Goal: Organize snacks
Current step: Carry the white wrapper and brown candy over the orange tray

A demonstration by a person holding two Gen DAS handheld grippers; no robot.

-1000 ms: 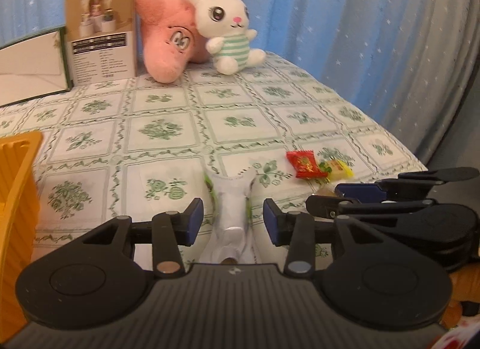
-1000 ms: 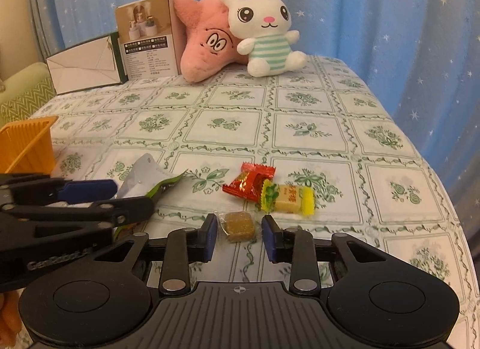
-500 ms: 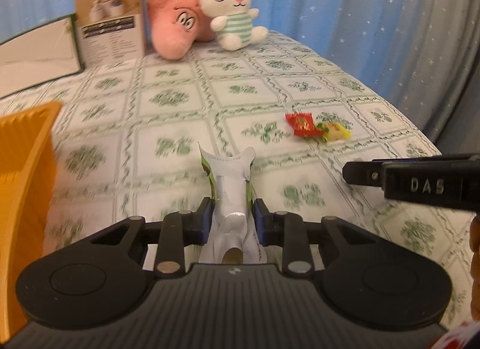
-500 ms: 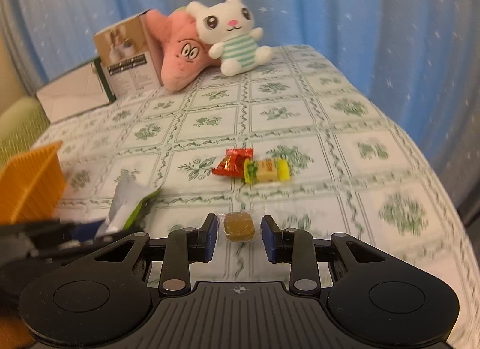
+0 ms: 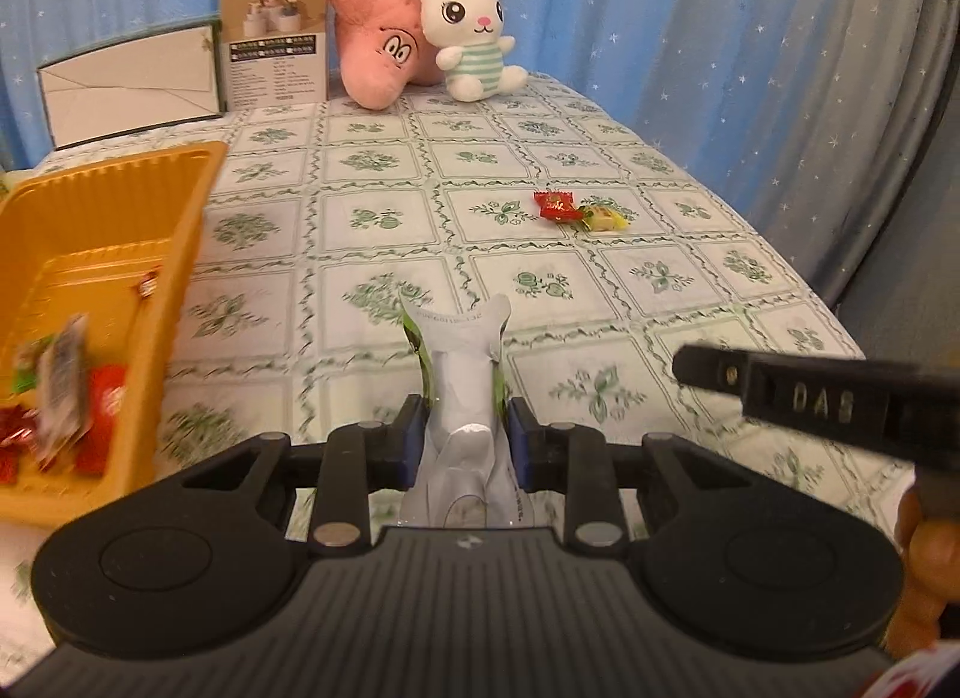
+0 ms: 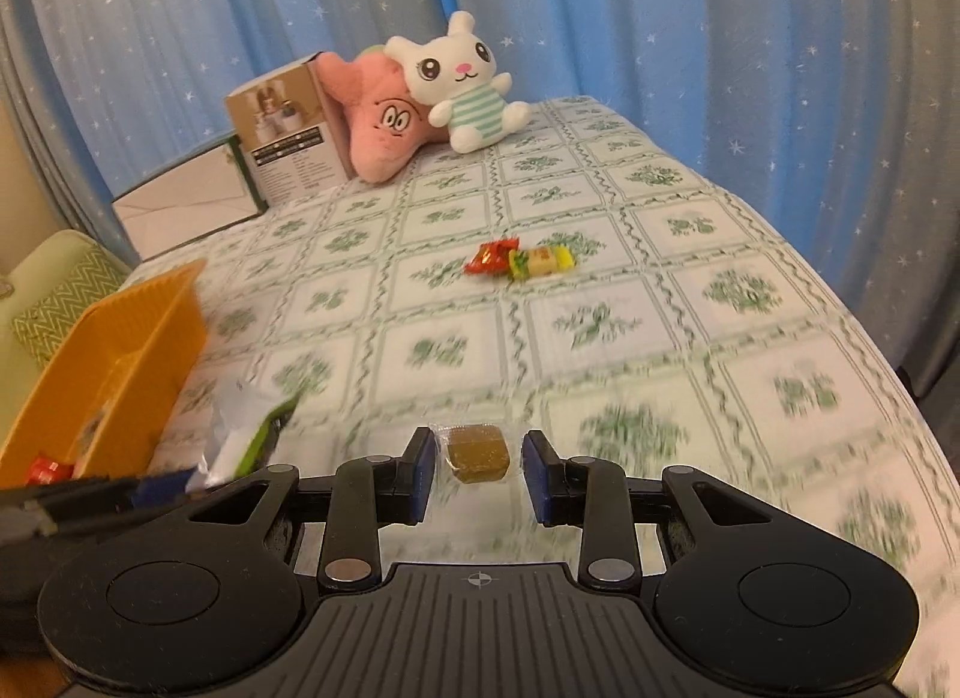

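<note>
Left gripper (image 5: 461,439): jaws have just been closing; clamped on a white-and-green foil snack packet (image 5: 462,398), lifted off the surface (image 5: 384,170).
Right gripper (image 6: 478,471): holds a brown candy in clear wrapper (image 6: 479,454) between its pads.
Orange plastic basket (image 5: 120,290): at left, wrapped snacks inside.
Red-wrapped candy (image 5: 555,204) and yellow-wrapped candy (image 5: 603,218): touching, mid-surface.

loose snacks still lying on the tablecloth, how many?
2: a red-wrapped candy and a yellow-wrapped candy, touching, mid-table. Others sit in the grippers or the orange basket; none seem hidden.
</note>
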